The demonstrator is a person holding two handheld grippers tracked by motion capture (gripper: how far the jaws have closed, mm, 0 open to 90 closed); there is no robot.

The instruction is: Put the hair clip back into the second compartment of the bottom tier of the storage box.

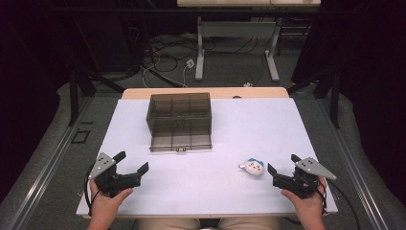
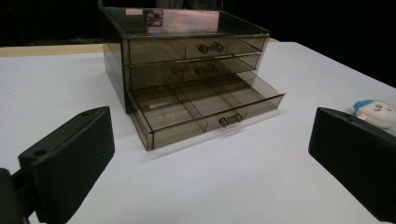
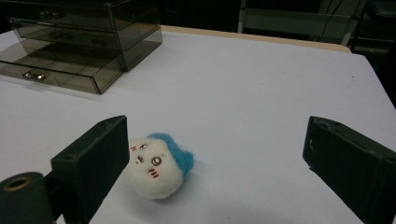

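Bottom drawer (image 2: 205,109) of drawer box (image 1: 179,120) already out; plush toy (image 3: 156,165) not yet gripped, between right hand-held gripper (image 3: 215,163) wide-open jaws; left hand-held gripper (image 1: 130,162) open, empty

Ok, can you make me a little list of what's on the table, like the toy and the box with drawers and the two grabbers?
toy: small white plush head with blue hair, lying on the white table
drawer box: smoky clear box with three drawers, bottom drawer pulled out, with nothing seen inside
left gripper: open, holding nothing, facing the drawers
right gripper: open, toy just in front of it by one jaw, not gripped
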